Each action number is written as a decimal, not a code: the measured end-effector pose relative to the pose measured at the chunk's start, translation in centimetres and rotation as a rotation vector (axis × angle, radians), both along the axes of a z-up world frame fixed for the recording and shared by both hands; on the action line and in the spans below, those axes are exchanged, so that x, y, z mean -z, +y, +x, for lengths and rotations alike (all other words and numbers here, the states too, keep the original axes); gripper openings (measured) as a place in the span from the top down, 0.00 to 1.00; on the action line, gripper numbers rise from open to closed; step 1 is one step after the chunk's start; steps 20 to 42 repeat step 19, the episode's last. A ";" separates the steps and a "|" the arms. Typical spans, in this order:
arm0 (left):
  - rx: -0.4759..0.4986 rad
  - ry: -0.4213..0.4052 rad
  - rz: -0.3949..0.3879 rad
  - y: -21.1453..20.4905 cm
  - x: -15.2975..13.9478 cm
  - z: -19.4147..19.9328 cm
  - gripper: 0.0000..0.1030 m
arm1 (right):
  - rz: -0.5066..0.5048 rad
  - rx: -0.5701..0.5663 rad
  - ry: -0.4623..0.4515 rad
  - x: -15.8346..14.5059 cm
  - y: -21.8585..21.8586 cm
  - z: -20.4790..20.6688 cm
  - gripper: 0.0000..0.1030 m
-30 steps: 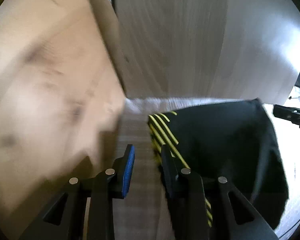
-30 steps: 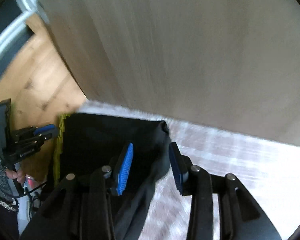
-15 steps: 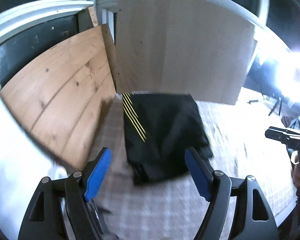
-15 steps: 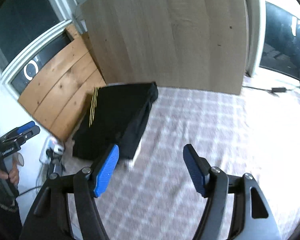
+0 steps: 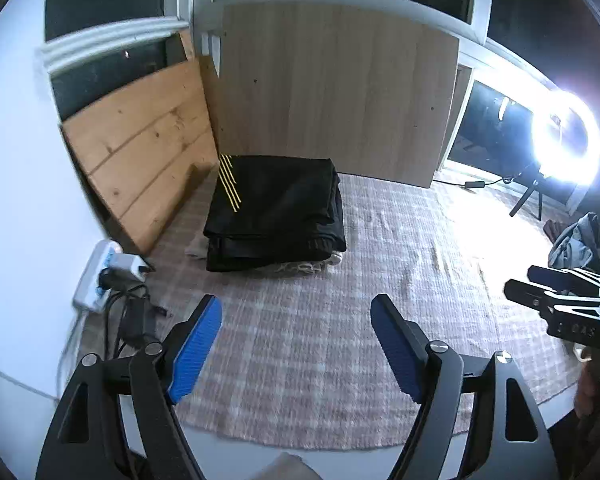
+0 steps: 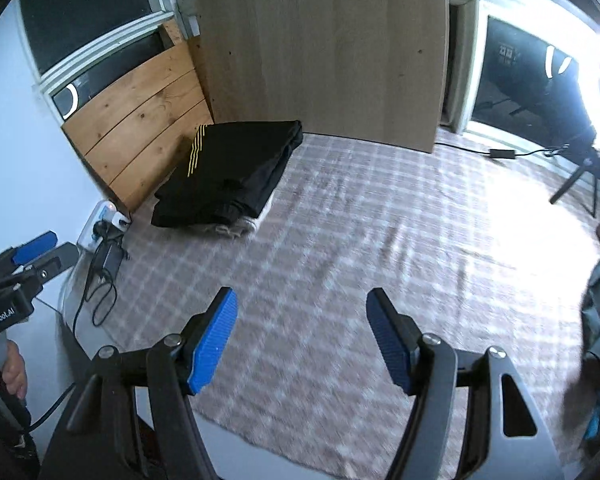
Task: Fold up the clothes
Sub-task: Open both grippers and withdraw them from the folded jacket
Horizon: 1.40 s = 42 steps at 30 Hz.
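Note:
A folded black garment with yellow stripes (image 5: pixel 274 208) lies on top of a pale folded item, in the far left corner of the checked rug (image 5: pixel 300 352). It also shows in the right wrist view (image 6: pixel 230 174). My left gripper (image 5: pixel 296 344) is open and empty, well back from the pile. My right gripper (image 6: pixel 302 338) is open and empty, also well back. Grey clothes (image 5: pixel 580 240) lie at the right edge.
Wooden boards (image 5: pixel 332 92) lean against the wall behind the pile. A power strip with cables (image 5: pixel 108 276) lies on the floor at the left. A bright ring light on a tripod (image 5: pixel 564 136) stands at the right.
Both grippers let go of the black garment, opened wide and pulled back from the pile. The garment now rests folded in the corner.

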<state>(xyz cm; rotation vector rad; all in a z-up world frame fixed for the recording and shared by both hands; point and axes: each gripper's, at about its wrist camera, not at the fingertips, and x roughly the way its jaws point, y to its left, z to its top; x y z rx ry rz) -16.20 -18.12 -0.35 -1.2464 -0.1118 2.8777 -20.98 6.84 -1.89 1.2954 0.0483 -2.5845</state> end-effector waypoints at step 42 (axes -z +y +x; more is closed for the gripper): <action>-0.078 0.016 -0.072 5.8 -0.7 6.1 0.25 | 0.115 -0.008 0.094 -1.8 5.3 7.7 0.36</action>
